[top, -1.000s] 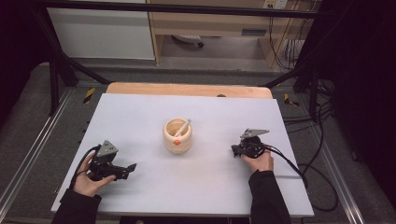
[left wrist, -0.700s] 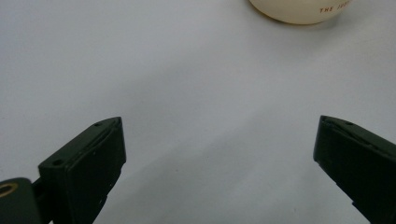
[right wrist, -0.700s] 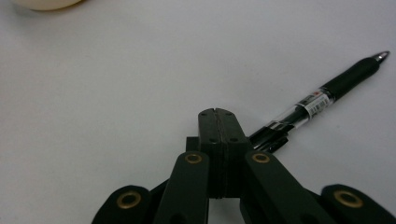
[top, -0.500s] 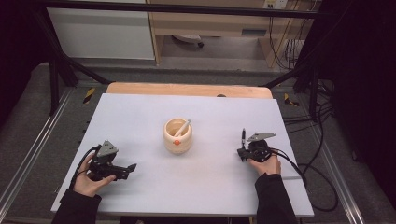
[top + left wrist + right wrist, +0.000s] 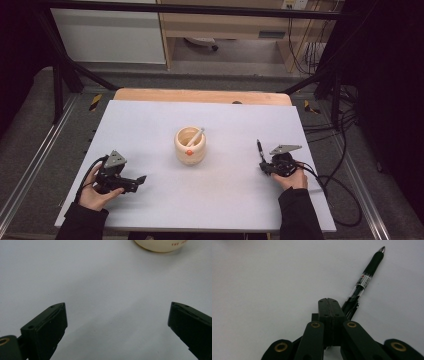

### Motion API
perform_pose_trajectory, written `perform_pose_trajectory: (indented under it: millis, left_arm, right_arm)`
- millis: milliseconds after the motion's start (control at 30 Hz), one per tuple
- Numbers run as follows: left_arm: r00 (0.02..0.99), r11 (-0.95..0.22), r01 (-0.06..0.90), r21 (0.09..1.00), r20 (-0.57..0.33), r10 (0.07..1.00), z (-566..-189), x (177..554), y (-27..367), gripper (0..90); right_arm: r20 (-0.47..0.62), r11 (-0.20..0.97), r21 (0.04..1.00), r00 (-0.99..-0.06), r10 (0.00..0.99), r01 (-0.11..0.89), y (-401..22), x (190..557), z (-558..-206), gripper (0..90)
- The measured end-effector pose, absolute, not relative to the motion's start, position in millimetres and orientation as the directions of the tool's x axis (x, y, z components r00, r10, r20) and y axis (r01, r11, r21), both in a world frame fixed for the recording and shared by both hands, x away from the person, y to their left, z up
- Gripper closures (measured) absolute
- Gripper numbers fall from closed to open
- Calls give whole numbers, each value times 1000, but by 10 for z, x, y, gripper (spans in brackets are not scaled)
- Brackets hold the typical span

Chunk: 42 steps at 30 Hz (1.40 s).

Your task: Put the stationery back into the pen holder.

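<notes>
Right of the cup (image 5: pixel 190 145), right gripper (image 5: pixel 329 301) clamped on a pen (image 5: pixel 365 280), bare table (image 5: pixel 240 200) all round.

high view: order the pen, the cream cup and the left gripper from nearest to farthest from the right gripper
1. pen: at the right gripper, pointing away from the person.
2. cream cup: table centre, to its left.
3. left gripper: far left, near edge.

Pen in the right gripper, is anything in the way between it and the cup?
Nothing visible. The pen pokes out from the right gripper, and only bare table lies between it and the cup. A white stick leans inside the cup, with room beside it.
</notes>
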<state>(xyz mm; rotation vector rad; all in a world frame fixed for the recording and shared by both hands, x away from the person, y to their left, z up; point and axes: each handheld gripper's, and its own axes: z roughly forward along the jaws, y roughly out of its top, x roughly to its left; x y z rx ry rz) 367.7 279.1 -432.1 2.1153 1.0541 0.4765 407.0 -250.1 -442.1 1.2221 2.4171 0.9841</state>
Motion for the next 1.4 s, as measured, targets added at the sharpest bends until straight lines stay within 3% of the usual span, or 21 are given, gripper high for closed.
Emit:
perform_pose_trajectory:
  millis: [600, 967, 1400]
  left_arm:
    - [600, -415, 538, 733, 12, 800, -4322, 3681, 2790, 24]
    - [602, -413, 539, 734, 7, 798, -4320, 3680, 2787, 24]
    - [602, -414, 541, 732, 7, 798, -4330, 3686, 2780, 24]
  right_arm:
    - [62, 400, 711, -618, 784, 578, -2530, 4089, -4361, 898]
    - [30, 289, 753, -471, 882, 591, -2575, 4582, -4439, 900]
    - [57, 304, 739, -506, 861, 601, -2528, 4635, -4515, 900]
